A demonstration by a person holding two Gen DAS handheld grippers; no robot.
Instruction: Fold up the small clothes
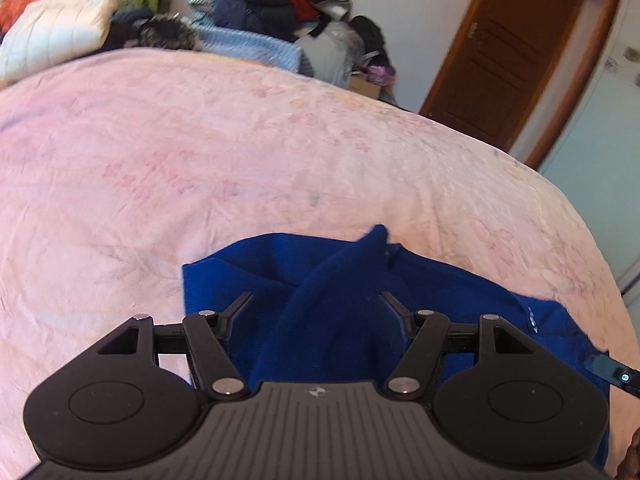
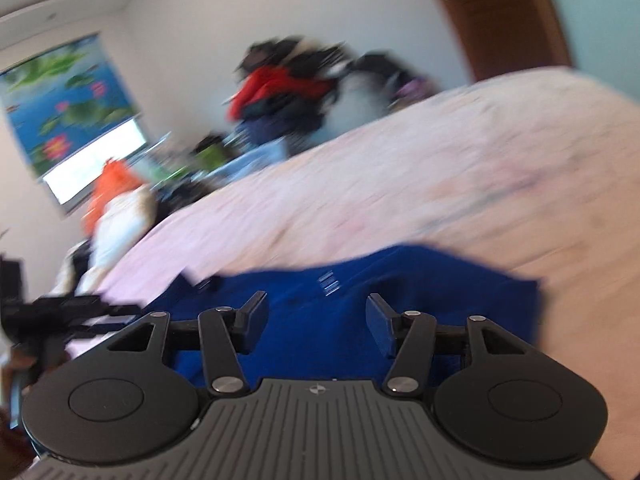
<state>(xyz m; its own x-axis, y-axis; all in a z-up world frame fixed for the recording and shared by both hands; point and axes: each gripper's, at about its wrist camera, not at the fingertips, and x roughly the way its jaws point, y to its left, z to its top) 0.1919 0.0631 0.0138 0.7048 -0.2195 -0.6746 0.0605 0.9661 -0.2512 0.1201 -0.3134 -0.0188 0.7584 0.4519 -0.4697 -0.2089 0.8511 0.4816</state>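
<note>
Your left gripper (image 1: 316,306) hangs with its jaws spread wide over a raised fold of the blue garment (image 1: 340,280), which lies crumpled on the pink bedspread (image 1: 200,152). Your right gripper (image 2: 316,312) is also spread apart, empty, above the same cloth.

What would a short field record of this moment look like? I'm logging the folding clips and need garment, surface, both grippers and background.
garment: blue knit garment, rumpled, a fold of it rising between the left fingers
surface: pink bedspread, garment lies at its near edge
left gripper: open, jaws on either side of the raised fold
right gripper: open, over the garment, not gripping it
background: pile of clothes past the far side of the bed, wooden door
image quality: right wrist view motion-blurred
</note>
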